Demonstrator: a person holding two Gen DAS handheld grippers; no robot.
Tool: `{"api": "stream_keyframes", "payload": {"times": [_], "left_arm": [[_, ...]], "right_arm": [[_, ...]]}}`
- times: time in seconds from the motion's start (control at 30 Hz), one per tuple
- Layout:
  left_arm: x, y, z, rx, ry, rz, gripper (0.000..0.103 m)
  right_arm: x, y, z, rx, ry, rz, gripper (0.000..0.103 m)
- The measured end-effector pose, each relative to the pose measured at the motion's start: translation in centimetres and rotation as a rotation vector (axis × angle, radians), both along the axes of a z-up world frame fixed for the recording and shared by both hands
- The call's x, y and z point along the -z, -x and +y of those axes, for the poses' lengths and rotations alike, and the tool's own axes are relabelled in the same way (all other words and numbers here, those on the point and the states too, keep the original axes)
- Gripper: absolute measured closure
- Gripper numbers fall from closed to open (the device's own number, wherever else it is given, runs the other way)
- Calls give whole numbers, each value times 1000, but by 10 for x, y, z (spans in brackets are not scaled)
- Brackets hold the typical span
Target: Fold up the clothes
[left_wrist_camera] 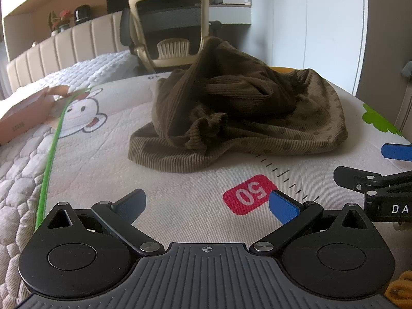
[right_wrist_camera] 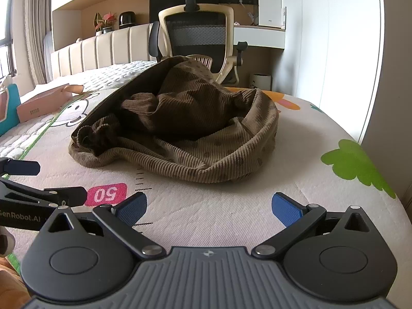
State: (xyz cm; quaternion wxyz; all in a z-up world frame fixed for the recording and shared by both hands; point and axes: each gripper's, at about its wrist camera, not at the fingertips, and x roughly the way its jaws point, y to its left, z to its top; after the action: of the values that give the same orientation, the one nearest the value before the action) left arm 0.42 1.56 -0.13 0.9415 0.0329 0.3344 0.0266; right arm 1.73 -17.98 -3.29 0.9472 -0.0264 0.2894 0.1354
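A crumpled brown ribbed garment (left_wrist_camera: 239, 118) lies in a heap on the printed mat (left_wrist_camera: 180, 206), ahead of both grippers; it also shows in the right wrist view (right_wrist_camera: 185, 134). My left gripper (left_wrist_camera: 207, 204) is open and empty, low over the mat, a short way in front of the garment's near edge. My right gripper (right_wrist_camera: 209, 207) is open and empty, also short of the garment. The right gripper's fingers (left_wrist_camera: 396, 152) show at the right edge of the left wrist view. The left gripper's fingers (right_wrist_camera: 23, 168) show at the left edge of the right wrist view.
The mat covers a bed (right_wrist_camera: 118, 69) with a padded headboard (right_wrist_camera: 103, 49). A pink cardboard box (left_wrist_camera: 23, 118) lies at the left. An office chair (right_wrist_camera: 198, 31) and a white desk (right_wrist_camera: 260, 36) stand behind the garment. The mat's edge drops off at the right (right_wrist_camera: 386, 180).
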Motion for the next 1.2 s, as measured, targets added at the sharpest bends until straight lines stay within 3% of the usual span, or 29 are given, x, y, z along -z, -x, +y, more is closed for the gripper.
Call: {"api": "stream_keyframes", "payload": {"times": [0.33,0.6,0.87,1.03,1.2], "left_arm": [[1,-5,3,5,14,23,0],[-8,-17,6,57,-35,10,0],[-16,-56,33,72,108,75,0],[-41,-80,66,52,302,13,0],[-52,-114,74,-7,282,-38,0]], "right_arm": [[0,-6,-6,-3,-20,17,0],[-9,-60,-4,-19,-27,94,0],[-11,-132,7,-62,-68,170,0],[0,-157,5,-50,-154,232,0],[7,-158,0,-30,-206,228,0]]}}
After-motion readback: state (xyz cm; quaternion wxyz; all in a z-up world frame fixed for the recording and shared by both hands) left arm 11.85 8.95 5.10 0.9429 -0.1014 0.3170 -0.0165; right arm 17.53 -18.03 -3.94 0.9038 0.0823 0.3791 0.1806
